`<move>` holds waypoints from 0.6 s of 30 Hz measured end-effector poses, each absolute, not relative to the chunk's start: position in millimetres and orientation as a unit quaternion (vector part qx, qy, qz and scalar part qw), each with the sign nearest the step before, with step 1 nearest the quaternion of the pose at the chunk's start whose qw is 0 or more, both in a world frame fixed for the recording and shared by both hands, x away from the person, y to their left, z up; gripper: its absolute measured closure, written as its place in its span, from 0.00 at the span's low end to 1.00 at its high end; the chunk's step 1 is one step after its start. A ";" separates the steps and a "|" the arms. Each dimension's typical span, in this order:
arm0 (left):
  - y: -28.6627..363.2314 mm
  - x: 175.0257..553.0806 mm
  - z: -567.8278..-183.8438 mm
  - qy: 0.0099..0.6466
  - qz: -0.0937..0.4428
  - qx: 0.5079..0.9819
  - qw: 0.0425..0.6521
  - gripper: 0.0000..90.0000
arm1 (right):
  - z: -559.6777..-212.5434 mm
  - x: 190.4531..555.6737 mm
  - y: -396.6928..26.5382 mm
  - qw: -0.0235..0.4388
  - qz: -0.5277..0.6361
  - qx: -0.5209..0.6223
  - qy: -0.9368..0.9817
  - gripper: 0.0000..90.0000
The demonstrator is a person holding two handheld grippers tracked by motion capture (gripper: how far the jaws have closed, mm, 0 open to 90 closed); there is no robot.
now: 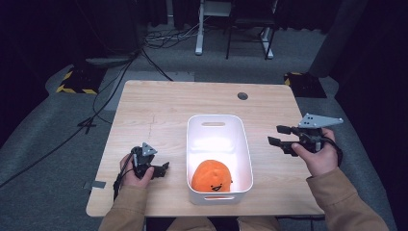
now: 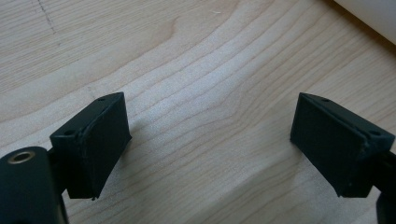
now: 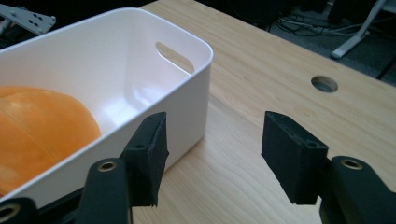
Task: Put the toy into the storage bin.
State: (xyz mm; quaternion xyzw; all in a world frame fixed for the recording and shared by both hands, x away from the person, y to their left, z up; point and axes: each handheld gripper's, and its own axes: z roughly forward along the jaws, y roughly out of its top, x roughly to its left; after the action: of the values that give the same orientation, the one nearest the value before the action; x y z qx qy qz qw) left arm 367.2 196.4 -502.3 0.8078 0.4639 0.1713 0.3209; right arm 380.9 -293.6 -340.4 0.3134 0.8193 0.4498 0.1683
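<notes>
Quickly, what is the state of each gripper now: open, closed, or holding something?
Left gripper: open, holding nothing, above the table.
Right gripper: open, holding nothing, beside the white bin.

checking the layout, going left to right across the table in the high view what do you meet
left gripper → white bin with the orange plush toy inside → right gripper, all on the wooden table

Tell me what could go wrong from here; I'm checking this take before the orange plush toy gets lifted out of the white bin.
1. The right gripper, jaws open, hovers close beside the white bin; it could knock the rim and shove the bin.
2. The orange plush toy fills the bin's near end, so jaws may catch the wall.
3. The left gripper rests apart on the table, not steadying the bin.
</notes>
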 end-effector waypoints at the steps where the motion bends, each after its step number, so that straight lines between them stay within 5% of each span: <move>1: 196.5 367.2 -502.2 0.464 0.171 0.808 0.321 0.14 | -343.0 381.4 -296.0 0.167 0.447 0.315 0.820 0.46; 18: 196.5 367.2 -502.2 0.463 0.171 0.808 0.320 0.14 | -406.1 380.6 -336.7 0.167 0.420 0.375 0.809 0.43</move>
State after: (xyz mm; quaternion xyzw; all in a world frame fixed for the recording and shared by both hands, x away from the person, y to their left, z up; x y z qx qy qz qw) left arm 367.2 196.5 -502.2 0.8084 0.4632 0.1712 0.3202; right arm 380.6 -336.7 -406.1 0.3750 0.8094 0.4201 0.1667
